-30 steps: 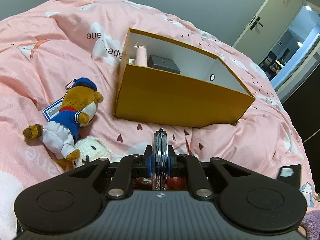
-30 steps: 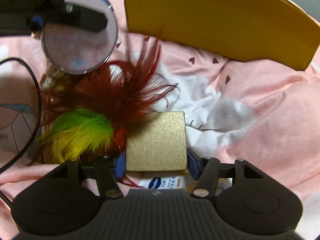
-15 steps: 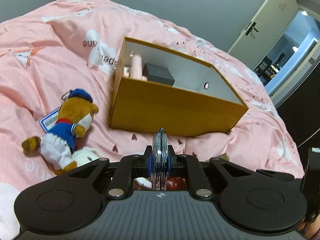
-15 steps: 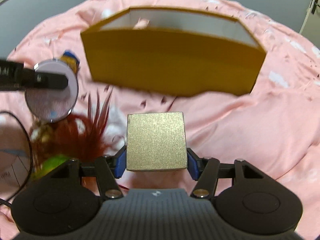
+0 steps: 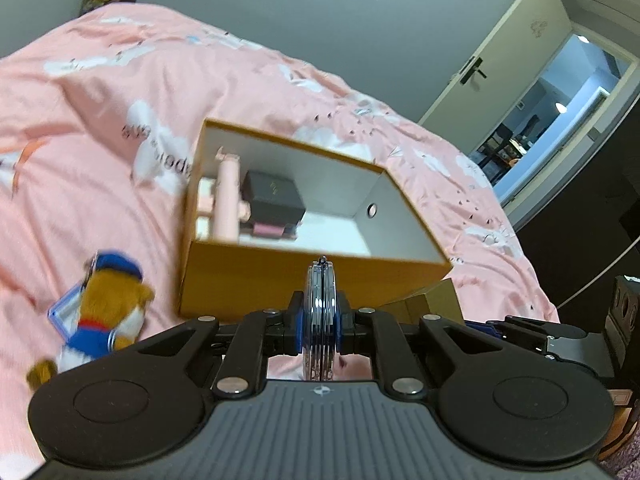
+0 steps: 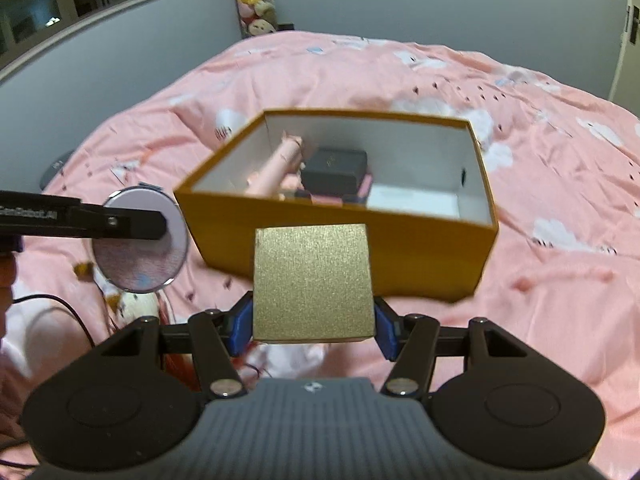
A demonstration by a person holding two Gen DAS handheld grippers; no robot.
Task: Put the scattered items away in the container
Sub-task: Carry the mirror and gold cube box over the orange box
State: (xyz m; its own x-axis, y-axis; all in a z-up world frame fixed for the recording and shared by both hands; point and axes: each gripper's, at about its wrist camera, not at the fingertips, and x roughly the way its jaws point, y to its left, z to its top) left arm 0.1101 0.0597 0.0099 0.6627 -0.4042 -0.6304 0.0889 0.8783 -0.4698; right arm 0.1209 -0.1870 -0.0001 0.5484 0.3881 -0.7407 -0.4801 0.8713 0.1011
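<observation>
Two hand-held grippers hovered above a pink cloud-print bed [image 6: 540, 160], each carrying an item short of the open mustard-yellow box [image 6: 420, 256] that served as the container. The left hand-held gripper [image 5: 321, 322] was pinched almost fully closed on a round compact mirror [image 5: 321, 304], held edge-on between its blue pads; from the right wrist view the same mirror [image 6: 140, 256] showed its lilac face, level with and just left of the box's near corner. The right hand-held gripper [image 6: 314, 320] stood about half open, its pads pressed against both sides of a glittery gold box [image 6: 314, 284], which overlapped the container's near wall in that view. Inside the container, toward its left end, lay a pink tube [image 6: 276, 164] and a black case [image 6: 336, 168], with the right end's white floor bare. A sailor-suited teddy bear [image 5: 108, 312] lay on the bedding left of the container, well apart from both tools.
</observation>
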